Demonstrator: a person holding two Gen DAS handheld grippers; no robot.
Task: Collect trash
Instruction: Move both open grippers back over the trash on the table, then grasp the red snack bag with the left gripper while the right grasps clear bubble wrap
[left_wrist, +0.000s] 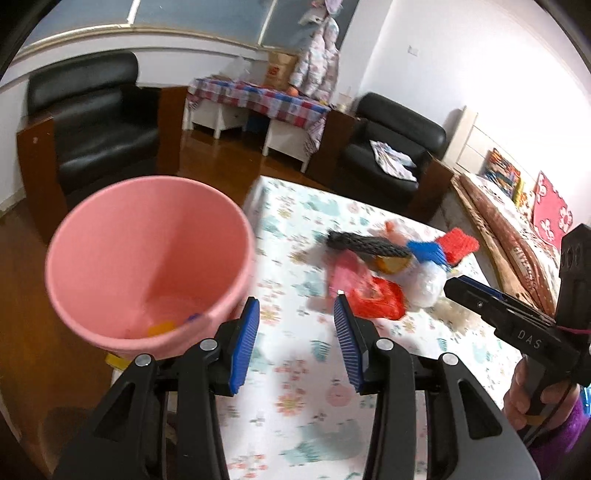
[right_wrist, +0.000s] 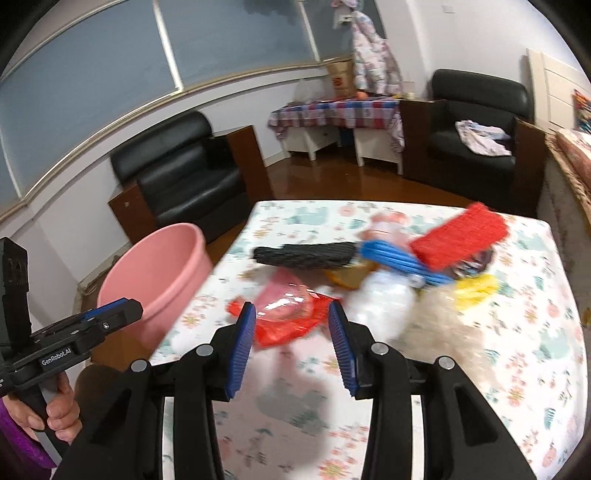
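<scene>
A pink bucket (left_wrist: 147, 258) (right_wrist: 159, 273) stands at the left edge of the floral-cloth table (left_wrist: 295, 387) (right_wrist: 517, 369), with small yellow and blue bits (left_wrist: 162, 326) at its bottom. A pile of trash lies mid-table: black mesh (left_wrist: 365, 245) (right_wrist: 306, 254), a red plastic wrapper (left_wrist: 376, 299) (right_wrist: 291, 325), a blue piece (left_wrist: 424, 251) (right_wrist: 399, 262), red mesh (left_wrist: 458, 240) (right_wrist: 461, 236), white plastic (left_wrist: 428, 284) (right_wrist: 384, 299) and a yellow scrap (right_wrist: 476, 288). My left gripper (left_wrist: 295, 306) is open and empty beside the bucket. My right gripper (right_wrist: 291, 314) is open just short of the red wrapper, not pressing it.
Two black armchairs (left_wrist: 96, 122) (left_wrist: 391, 147) stand on the wooden floor beyond the table. Between them is a low white table with a checked cloth (left_wrist: 258, 99). A bed with a patterned cover (left_wrist: 517, 236) runs along the right. A hand holds each gripper handle.
</scene>
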